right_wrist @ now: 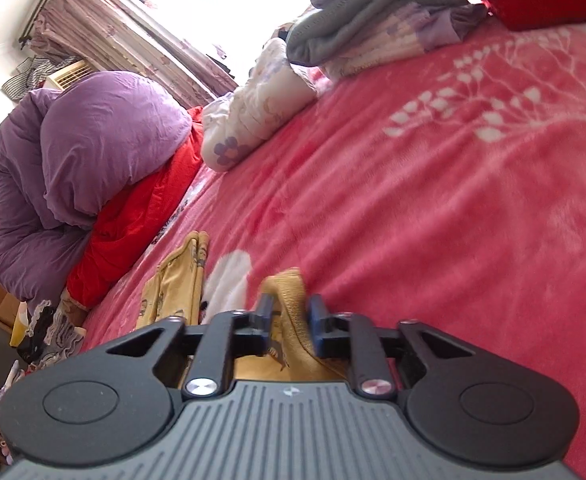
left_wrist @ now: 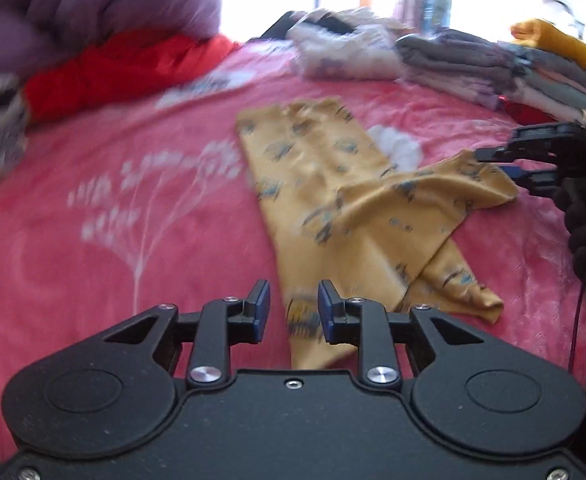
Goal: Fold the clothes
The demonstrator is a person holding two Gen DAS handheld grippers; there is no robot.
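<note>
Pinching a fold of the yellow garment (right_wrist: 289, 312), the right gripper (right_wrist: 291, 320) sits lower centre. Left gripper (left_wrist: 293, 308), lower centre, gapes empty above the pink blanket (left_wrist: 133, 220).

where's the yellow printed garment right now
The yellow printed garment lies mid-bed on the pink blanket in the left wrist view, its near end between the left hand-held gripper's fingers, its right corner at the right hand-held gripper.
</note>
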